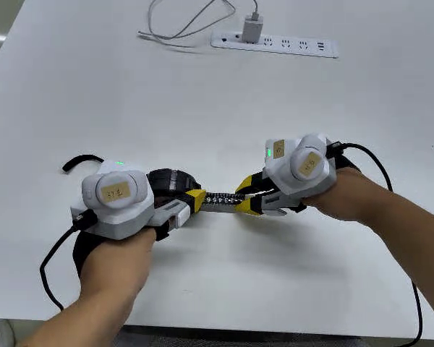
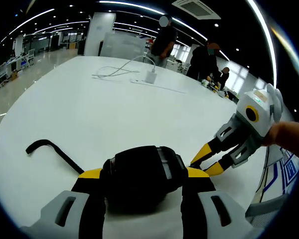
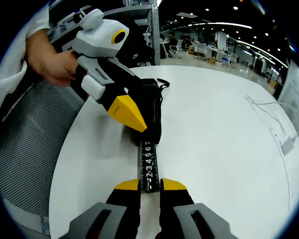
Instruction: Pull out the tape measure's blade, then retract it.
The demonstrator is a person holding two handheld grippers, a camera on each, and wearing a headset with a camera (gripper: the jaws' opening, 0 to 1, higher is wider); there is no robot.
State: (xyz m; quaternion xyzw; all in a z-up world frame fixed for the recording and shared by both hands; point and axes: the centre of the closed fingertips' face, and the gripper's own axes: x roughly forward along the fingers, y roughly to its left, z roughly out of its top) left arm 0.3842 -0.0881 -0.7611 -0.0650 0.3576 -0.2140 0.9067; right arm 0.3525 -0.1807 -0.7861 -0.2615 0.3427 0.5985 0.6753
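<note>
In the head view, the left gripper (image 1: 186, 194) was squeezed shut around the black round plastic tape measure (image 1: 172, 181). The tape measure sat on the big flat white table (image 1: 94, 87), close to the person. A short bit of the thin metal blade with black numbers (image 1: 218, 202) stuck out of it. The right gripper (image 1: 247, 195) had its yellow tips pinched on the blade's end. A long white power strip (image 1: 275, 43) and a white cable (image 1: 181, 29) lay far off at the back, well out of the way. In the left gripper view, the two jaws hugged the tape measure from both sides, and a thin black strap (image 2: 50, 147) lay on the table beside it. In the right gripper view, the jaws were shut on the blade, and just a few numbers showed between them and the tape measure. So the job looked to be in its first step, the pulling out, with only a little done. Next, I think the right gripper needs to slide straight away from the tape measure, holding tight, while the left one holds it in place. There was lots of bare table on the right for that. The near table edge was just below both hands, so the pull should go sideways, not toward the person.
</note>
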